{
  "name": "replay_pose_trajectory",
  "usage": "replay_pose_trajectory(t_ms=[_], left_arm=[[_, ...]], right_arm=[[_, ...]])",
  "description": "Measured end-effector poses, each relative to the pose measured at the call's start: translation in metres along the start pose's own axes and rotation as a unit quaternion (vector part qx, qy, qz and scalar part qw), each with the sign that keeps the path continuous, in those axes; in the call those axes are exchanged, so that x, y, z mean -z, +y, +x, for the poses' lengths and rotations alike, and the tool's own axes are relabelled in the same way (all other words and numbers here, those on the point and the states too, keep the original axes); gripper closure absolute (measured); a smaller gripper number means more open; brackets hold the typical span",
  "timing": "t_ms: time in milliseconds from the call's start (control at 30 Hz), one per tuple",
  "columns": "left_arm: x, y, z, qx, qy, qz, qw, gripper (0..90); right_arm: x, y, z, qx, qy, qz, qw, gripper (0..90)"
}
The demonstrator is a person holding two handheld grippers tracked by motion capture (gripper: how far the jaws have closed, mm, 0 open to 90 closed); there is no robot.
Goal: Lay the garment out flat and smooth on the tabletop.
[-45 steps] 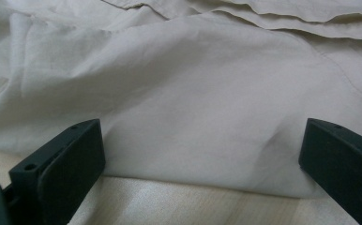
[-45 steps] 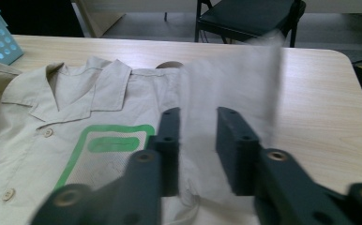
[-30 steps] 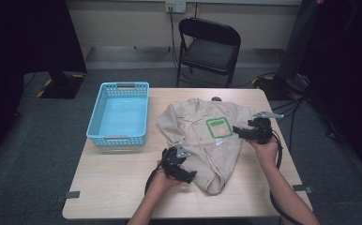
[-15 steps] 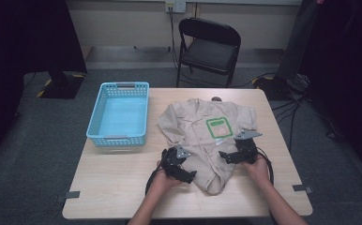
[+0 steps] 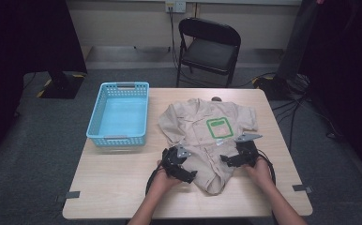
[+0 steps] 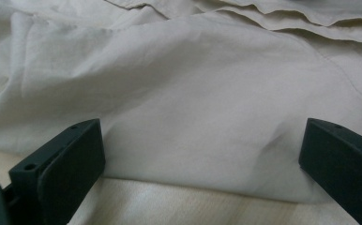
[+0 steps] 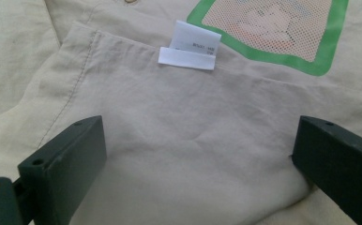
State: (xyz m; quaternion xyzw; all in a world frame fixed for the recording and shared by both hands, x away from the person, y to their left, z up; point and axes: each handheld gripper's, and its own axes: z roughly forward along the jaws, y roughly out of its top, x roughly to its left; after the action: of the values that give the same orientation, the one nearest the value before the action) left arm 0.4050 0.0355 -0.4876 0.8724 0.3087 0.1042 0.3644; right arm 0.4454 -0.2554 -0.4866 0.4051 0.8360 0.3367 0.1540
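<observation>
Both tongs rest on the shirt (image 5: 207, 140) on the counter (image 5: 113, 178): left tongs (image 5: 192, 176) apart, right tongs (image 5: 223, 159) just opened wide, clamping nothing.

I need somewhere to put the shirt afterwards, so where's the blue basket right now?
In the high view the blue basket sits on the table's far left part, just left of the beige shirt and beyond the left gripper.

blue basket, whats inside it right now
The blue basket sits left of the tan shirt on the table, and its floor looks bare in the high view. Its near wall hides the strip of floor just behind it.
</observation>
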Motion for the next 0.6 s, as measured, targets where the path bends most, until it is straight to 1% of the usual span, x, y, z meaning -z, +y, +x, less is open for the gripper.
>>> replay_pose_trajectory(t_ms=[167,267,367,533,600], left_arm=[[-0.004,0.005,0.001,-0.015,-0.014,0.001,0.9998,0.0],[-0.007,0.007,-0.001,-0.018,-0.020,0.000,0.9996,0.0],[-0.009,0.009,-0.003,-0.028,-0.028,0.000,0.9992,0.0],[-0.013,0.012,-0.007,-0.033,-0.036,-0.002,0.9988,0.0],[-0.013,0.013,-0.007,-0.032,-0.035,0.000,0.9989,0.0]], right_arm=[[0.006,-0.006,0.002,-0.010,-0.008,-0.001,0.9999,2.9],[0.011,-0.010,0.001,-0.011,-0.009,-0.001,0.9999,3.1],[0.016,-0.016,0.000,-0.012,-0.011,-0.002,0.9999,3.4],[0.025,-0.024,-0.002,-0.013,-0.011,-0.002,0.9999,3.5],[0.026,-0.025,-0.003,-0.012,-0.010,-0.002,0.9999,3.5]])
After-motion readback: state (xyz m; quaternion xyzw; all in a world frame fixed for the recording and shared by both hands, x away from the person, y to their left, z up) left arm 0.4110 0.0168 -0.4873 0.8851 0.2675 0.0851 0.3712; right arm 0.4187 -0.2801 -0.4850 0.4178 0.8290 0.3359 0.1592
